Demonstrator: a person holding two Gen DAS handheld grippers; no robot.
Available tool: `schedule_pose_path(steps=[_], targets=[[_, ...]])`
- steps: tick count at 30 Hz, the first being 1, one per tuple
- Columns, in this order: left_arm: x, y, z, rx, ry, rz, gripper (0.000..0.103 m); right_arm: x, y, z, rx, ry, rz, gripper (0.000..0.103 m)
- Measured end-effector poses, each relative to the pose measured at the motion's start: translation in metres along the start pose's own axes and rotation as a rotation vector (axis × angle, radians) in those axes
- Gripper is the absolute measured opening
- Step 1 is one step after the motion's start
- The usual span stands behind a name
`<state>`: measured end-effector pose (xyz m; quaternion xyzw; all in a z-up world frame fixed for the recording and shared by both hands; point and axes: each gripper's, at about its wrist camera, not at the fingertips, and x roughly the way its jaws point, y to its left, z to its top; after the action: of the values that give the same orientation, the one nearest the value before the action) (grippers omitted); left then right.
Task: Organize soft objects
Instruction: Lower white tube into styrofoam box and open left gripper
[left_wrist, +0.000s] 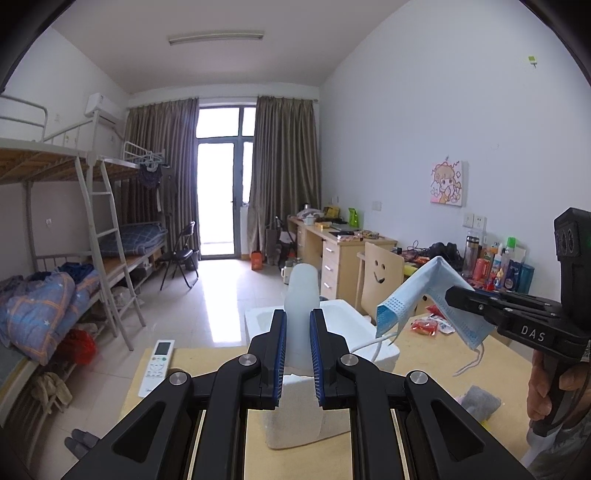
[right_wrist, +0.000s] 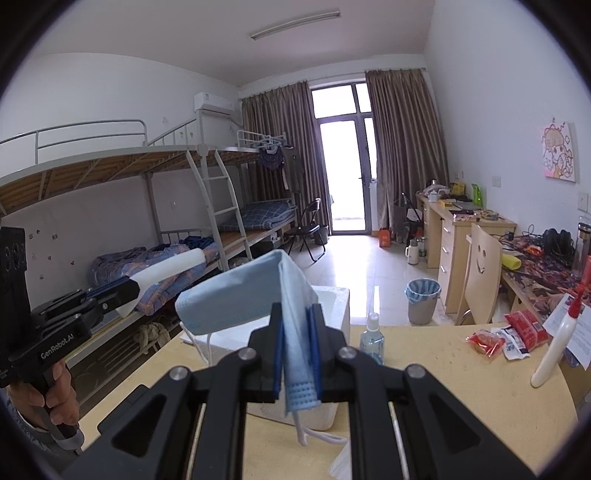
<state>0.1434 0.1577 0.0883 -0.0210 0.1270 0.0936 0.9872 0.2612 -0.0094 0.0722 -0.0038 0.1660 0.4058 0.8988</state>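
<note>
My left gripper (left_wrist: 297, 325) is shut on a white foam piece (left_wrist: 303, 295) that stands up between its pads, held above a white foam box (left_wrist: 258, 321) on the wooden table. My right gripper (right_wrist: 295, 325) is shut on a light blue face mask (right_wrist: 236, 295), folded over the jaws with its white ear loops hanging down. In the left wrist view the right gripper (left_wrist: 452, 295) holds the mask (left_wrist: 424, 291) at the right, above the table. In the right wrist view the left gripper (right_wrist: 129, 290) holds the foam piece (right_wrist: 170, 271) at the left.
On the table (right_wrist: 443, 387) are a small spray bottle (right_wrist: 372, 338), red snack packets (right_wrist: 517, 328), a white bottle with red nozzle (right_wrist: 554, 347), a remote control (left_wrist: 157, 363) and a grey cloth (left_wrist: 480, 400). A wooden chair (left_wrist: 382, 273), desks, bin and bunk beds stand beyond.
</note>
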Motion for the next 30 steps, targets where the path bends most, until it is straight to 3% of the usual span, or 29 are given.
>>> schedule_pose_path(steps=[16, 30], targets=[[0.057, 0.010, 0.021, -0.022, 0.044, 0.018, 0.014, 0.049, -0.003, 0.028, -0.045, 0.019, -0.020, 0.016], [0.093, 0.021, 0.017, -0.031, 0.077, 0.058, 0.012, 0.086, -0.008, 0.024, -0.029, 0.064, -0.007, 0.016]])
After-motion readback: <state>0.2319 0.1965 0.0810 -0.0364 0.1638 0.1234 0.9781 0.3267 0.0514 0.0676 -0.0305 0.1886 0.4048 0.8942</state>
